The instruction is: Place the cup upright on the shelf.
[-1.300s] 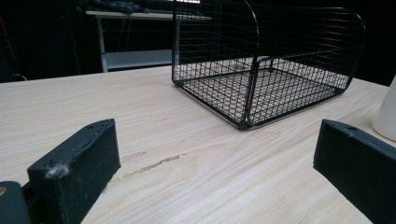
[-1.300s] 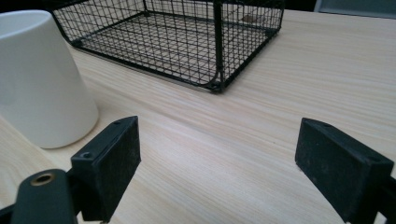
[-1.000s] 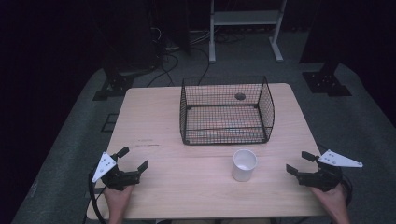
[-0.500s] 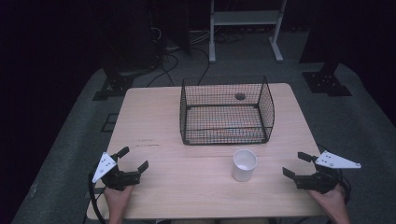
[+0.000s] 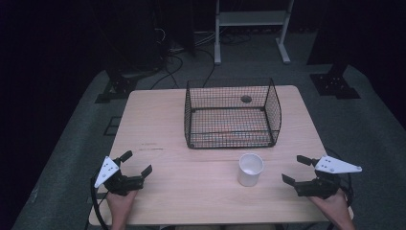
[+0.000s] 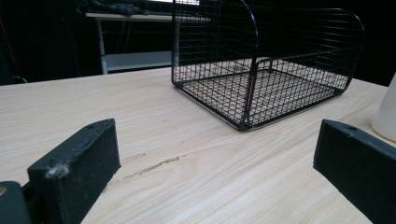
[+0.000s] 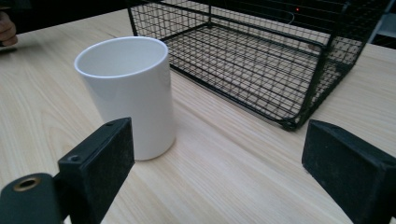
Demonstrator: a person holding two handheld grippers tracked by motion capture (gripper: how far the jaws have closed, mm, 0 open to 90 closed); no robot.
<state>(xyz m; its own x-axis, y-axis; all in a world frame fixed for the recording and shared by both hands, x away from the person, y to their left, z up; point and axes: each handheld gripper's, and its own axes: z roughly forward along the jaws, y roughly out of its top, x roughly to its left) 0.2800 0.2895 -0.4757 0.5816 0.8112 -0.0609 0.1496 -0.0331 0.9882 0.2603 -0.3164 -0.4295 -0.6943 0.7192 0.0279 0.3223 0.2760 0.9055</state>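
A white cup (image 5: 250, 168) stands upright and empty on the wooden table (image 5: 158, 120), just in front of a black wire basket (image 5: 231, 140). My right gripper (image 5: 292, 168) is open, a short way to the cup's right, jaws pointing at it. In the right gripper view the cup (image 7: 128, 93) stands ahead near the left jaw, and the gripper (image 7: 219, 158) holds nothing. My left gripper (image 5: 138, 161) rests open at the table's front left. Between its jaws (image 6: 210, 158) lies bare wood, with the basket (image 6: 261, 70) ahead and the cup's edge (image 6: 387, 116) at far right.
The basket (image 7: 261, 51) is empty and open on top. A round hole (image 5: 246, 99) in the tabletop shows through its mesh. A white shelf frame (image 5: 251, 19) and stand bases sit on the dark floor beyond the table. A hand (image 7: 7, 28) shows far off.
My right gripper has shifted left, closer to the white cup. The left gripper, the cup and the basket have stayed put.
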